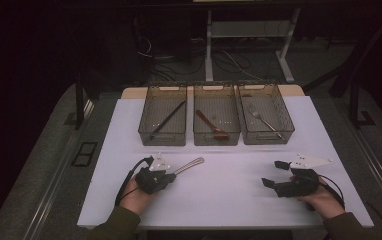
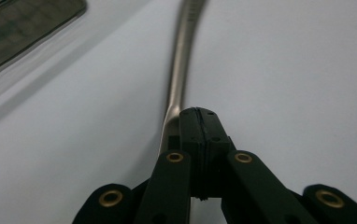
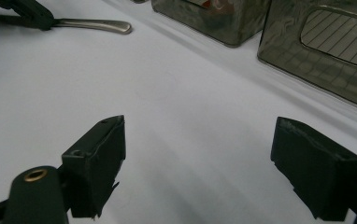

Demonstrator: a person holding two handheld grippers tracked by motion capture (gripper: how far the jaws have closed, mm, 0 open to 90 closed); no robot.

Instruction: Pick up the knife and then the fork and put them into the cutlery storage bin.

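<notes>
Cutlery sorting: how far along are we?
Looks done: the left bin holds a dark stick, probably a chopstick, the middle bin a brown spoon, and the right bin a fork. In hand: the left gripper is shut on a metal utensil low over the table. Left: dropping it into a bin. The right gripper is open with nothing in it.

Room dim, background near black; white counter (image 1: 229,195) is the brightest area, evenly lit from above. High view soft, slightly grainy. Ahead of the left tool (image 2: 200,116), the metal handle (image 2: 179,70) blurs with distance, carrying a faint sheen; soft shadows under bins (image 3: 307,51).
</notes>
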